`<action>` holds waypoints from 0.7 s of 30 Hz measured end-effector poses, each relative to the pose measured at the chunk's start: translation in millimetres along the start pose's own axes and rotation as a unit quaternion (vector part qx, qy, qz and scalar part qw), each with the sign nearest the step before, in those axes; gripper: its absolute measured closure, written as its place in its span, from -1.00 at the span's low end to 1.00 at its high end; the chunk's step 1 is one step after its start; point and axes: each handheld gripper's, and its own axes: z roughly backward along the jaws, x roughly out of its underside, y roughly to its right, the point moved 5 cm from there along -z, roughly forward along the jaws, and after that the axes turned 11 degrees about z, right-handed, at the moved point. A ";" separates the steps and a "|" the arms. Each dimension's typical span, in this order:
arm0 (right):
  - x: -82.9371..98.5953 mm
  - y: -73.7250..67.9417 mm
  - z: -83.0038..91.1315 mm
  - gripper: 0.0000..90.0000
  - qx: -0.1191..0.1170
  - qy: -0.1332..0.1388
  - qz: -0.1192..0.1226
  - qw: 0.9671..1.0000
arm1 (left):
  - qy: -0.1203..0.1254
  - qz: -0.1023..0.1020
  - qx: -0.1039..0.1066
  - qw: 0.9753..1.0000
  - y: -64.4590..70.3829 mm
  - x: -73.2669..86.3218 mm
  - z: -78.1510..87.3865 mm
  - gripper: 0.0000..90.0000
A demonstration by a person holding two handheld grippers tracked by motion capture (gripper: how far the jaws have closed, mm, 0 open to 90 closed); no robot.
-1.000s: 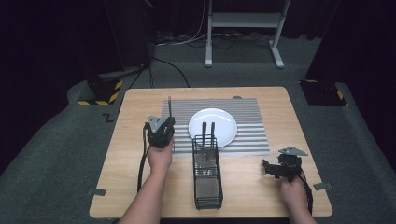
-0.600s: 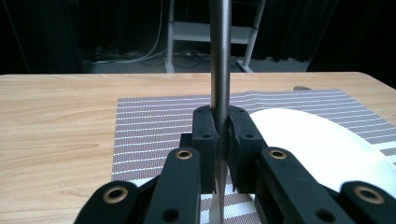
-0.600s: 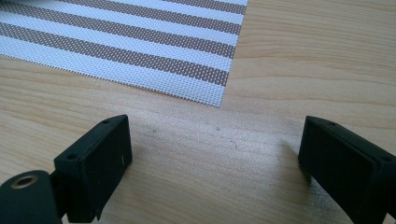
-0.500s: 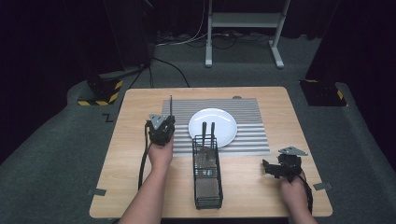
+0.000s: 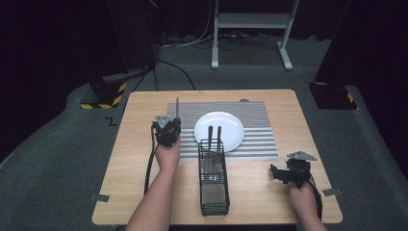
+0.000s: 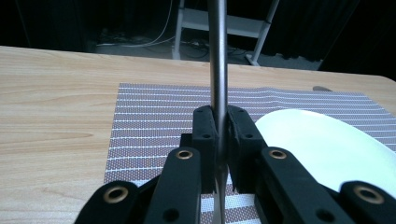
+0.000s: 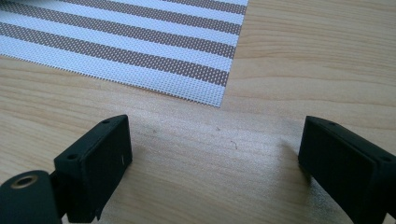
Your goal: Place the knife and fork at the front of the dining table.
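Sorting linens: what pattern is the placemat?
Brown and white stripes on the placemat, clearest in the right gripper view.

High view: above near side, looking down/fwd at whole table [image 5: 144,192]. Gripper views: low, close over tabletop; all share the mat [image 5: 255,139].

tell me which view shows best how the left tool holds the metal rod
The left gripper view: the left tool has both jaws shut flat on the rod, which runs on past them over the mat. The high view shows the rod small, sticking out beyond the tool. The right gripper view faces mat and table.
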 end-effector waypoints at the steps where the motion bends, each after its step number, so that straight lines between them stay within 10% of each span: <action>1: -0.1 0.0 -0.2 -0.79 0.000 0.001 0.000 1.000 | -0.002 -0.001 0.000 1.000 0.6 0.5 -1.4 0.83; 21: -0.6 0.2 -0.7 -0.79 -0.002 0.001 0.003 1.000 | -0.047 0.054 -0.015 0.997 -12.5 11.0 -28.6 0.83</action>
